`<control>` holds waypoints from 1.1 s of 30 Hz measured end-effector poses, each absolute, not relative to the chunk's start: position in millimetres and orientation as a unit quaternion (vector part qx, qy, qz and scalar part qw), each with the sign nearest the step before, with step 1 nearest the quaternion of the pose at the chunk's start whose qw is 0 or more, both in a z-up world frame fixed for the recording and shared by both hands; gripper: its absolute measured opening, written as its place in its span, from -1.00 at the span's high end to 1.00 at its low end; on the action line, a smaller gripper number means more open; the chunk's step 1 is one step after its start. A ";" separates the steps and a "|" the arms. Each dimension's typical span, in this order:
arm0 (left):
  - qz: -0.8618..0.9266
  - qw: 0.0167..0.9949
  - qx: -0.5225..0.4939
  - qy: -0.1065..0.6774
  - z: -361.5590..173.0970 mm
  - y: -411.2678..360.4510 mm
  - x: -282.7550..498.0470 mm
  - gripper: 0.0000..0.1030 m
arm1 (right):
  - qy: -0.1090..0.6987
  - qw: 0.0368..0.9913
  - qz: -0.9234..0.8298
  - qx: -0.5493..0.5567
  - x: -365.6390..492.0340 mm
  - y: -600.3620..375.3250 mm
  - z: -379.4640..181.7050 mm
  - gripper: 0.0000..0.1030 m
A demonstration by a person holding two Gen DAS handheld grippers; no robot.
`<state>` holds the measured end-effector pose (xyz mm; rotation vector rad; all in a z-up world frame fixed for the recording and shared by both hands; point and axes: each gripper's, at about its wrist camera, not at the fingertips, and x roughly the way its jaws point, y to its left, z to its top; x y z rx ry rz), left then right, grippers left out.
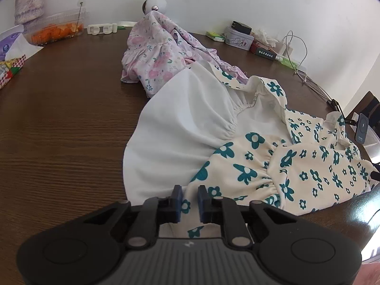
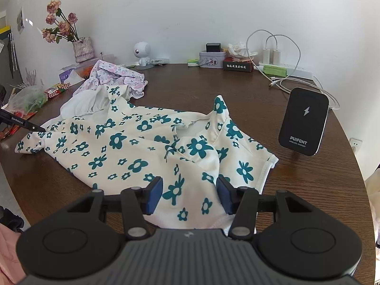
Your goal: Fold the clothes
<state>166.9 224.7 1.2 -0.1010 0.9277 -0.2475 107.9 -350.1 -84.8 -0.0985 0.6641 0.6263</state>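
A cream dress with teal flowers [image 2: 133, 147] lies spread and rumpled on the brown wooden table [image 2: 237, 95], its white lining [image 1: 180, 128] turned up at the far end. My left gripper [image 1: 190, 201] is shut on a bunched edge of the dress [image 1: 308, 166]; in the right wrist view its tip [image 2: 40, 129] meets the gathered left corner. My right gripper [image 2: 190, 196] is open, its blue pads wide apart over the near edge of the dress. A pink floral garment [image 1: 156, 54] lies crumpled beyond the dress.
A black wireless charger stand [image 2: 304, 121] stands right of the dress. Along the wall are a power strip with cables [image 2: 285, 71], a tin [image 2: 211, 59], a small white robot figure [image 2: 141, 52] and a flower vase [image 2: 83, 49]. A food container [image 1: 57, 29] and packets sit left.
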 end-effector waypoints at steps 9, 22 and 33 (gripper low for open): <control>-0.106 0.902 -0.022 0.417 18.8 215.4 166.4 1.00 | 0.342 0.890 0.293 -0.073 114.6 -336.8 -101.1 0.01; -0.094 0.898 0.057 0.427 9.7 193.2 220.3 1.00 | 0.346 0.892 0.282 -0.078 111.8 -337.6 -112.3 -0.01; -0.133 0.913 0.064 0.380 23.4 168.4 197.3 -0.04 | 0.330 0.895 0.296 -0.058 113.5 -349.5 -84.4 -0.10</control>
